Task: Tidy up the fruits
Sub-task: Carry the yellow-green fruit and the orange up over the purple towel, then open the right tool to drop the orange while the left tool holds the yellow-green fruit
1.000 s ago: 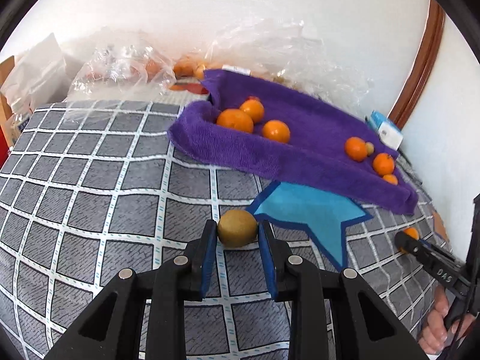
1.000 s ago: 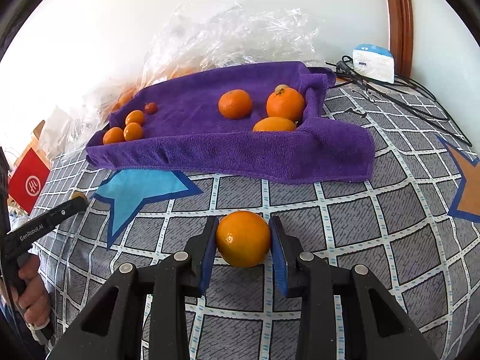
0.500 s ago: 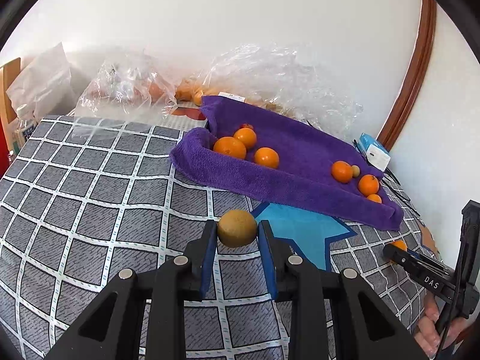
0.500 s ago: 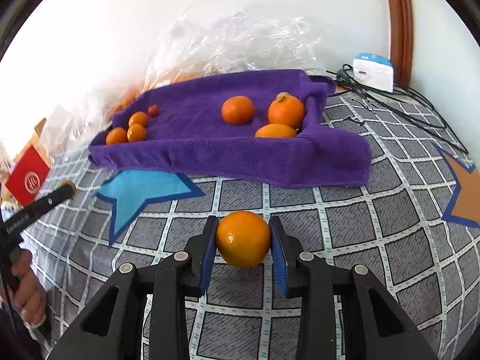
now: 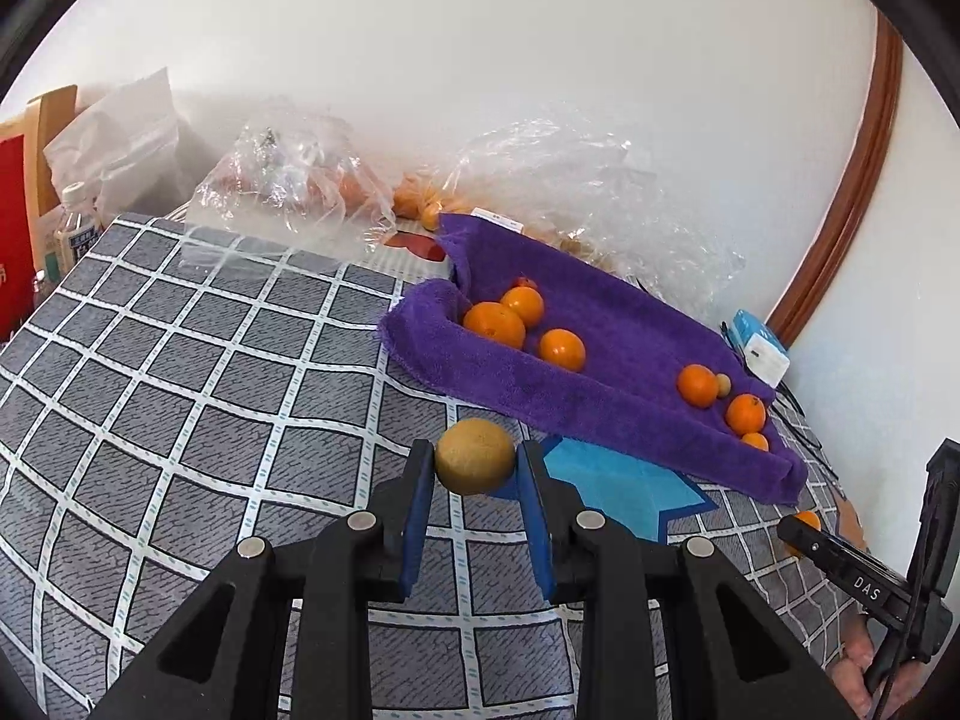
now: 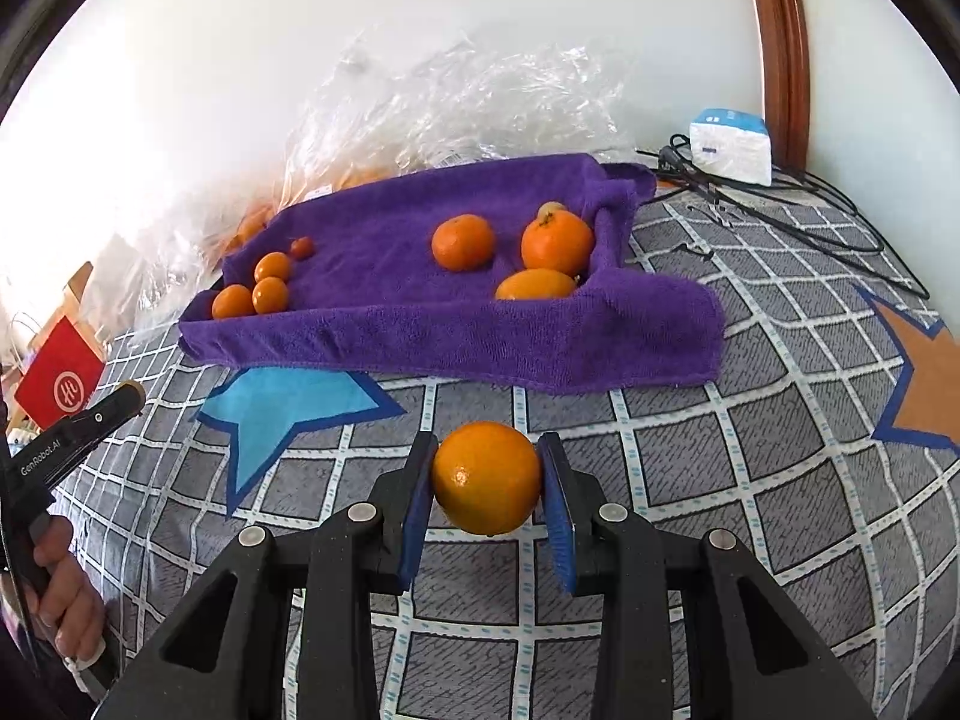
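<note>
My left gripper (image 5: 475,471) is shut on a brownish-yellow round fruit (image 5: 474,455), held above the checked cloth. My right gripper (image 6: 487,480) is shut on an orange (image 6: 487,477), likewise lifted off the cloth. Ahead of both lies a purple towel (image 5: 606,354) (image 6: 420,324) with raised edges. It holds larger oranges (image 5: 495,324) (image 6: 557,243) at one end and smaller ones (image 5: 699,385) (image 6: 271,294) at the other. The right gripper's tip with its orange (image 5: 804,523) shows at the lower right of the left wrist view. The left gripper's tip (image 6: 123,399) shows at the left of the right wrist view.
Crumpled clear plastic bags (image 5: 288,180) (image 6: 456,102) with more fruit lie behind the towel by the wall. A white and blue box (image 6: 729,147) and black cables (image 6: 780,204) sit at the far right. A red bag (image 6: 60,381) and a bottle (image 5: 75,234) stand at the left edge.
In the left wrist view the towel and bags have slid lower and the picture has tilted, as the left gripper rolled and tipped up. Both fruits stay gripped; the right view barely shifted.
</note>
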A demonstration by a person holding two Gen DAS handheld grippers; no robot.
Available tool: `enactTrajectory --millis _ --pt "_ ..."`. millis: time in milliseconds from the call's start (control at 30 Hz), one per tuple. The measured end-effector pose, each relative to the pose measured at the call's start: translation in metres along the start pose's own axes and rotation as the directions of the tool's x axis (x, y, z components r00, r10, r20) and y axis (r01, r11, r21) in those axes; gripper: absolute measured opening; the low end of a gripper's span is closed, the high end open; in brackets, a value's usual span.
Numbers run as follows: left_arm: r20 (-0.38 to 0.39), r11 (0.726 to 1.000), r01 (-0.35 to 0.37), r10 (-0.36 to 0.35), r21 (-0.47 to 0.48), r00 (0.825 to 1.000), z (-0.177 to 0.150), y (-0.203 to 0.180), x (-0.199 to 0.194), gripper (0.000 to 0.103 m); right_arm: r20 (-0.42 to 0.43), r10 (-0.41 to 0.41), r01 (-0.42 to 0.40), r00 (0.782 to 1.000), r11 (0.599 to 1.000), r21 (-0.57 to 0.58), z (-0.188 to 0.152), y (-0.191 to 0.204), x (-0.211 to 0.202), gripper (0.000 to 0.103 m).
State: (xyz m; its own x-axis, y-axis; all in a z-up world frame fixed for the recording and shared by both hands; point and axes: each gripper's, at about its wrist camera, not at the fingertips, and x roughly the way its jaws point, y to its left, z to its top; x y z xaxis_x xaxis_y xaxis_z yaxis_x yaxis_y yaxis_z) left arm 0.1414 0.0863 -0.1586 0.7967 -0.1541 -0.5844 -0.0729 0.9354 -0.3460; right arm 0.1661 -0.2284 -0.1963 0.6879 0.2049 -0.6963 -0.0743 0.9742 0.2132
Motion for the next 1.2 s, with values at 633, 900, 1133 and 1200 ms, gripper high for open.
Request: enactTrajectory --millis 633,900,1133,1200 --pt "0.021 0.997 -0.023 0.025 -0.076 0.999 0.004 0.017 0.000 0.027 0.026 -0.002 0.003 1.000 0.998 -0.058 0.087 0.024 0.027 0.034" --pt "-0.009 0.992 -0.090 0.089 -0.085 0.996 0.005 0.021 0.007 0.027 -0.075 -0.004 -0.002 0.997 0.996 -0.085 0.095 0.025 0.079 0.034" --pt "-0.048 0.991 -0.111 0.108 -0.070 0.993 0.027 0.013 0.011 0.027 -0.108 0.032 -0.039 0.994 0.997 -0.062 0.089 0.021 0.094 0.034" --pt "-0.042 0.994 -0.093 0.091 -0.054 0.995 0.041 0.003 0.012 0.027 -0.103 -0.001 -0.007 0.995 0.997 -0.079 0.088 0.023 0.093 0.037"
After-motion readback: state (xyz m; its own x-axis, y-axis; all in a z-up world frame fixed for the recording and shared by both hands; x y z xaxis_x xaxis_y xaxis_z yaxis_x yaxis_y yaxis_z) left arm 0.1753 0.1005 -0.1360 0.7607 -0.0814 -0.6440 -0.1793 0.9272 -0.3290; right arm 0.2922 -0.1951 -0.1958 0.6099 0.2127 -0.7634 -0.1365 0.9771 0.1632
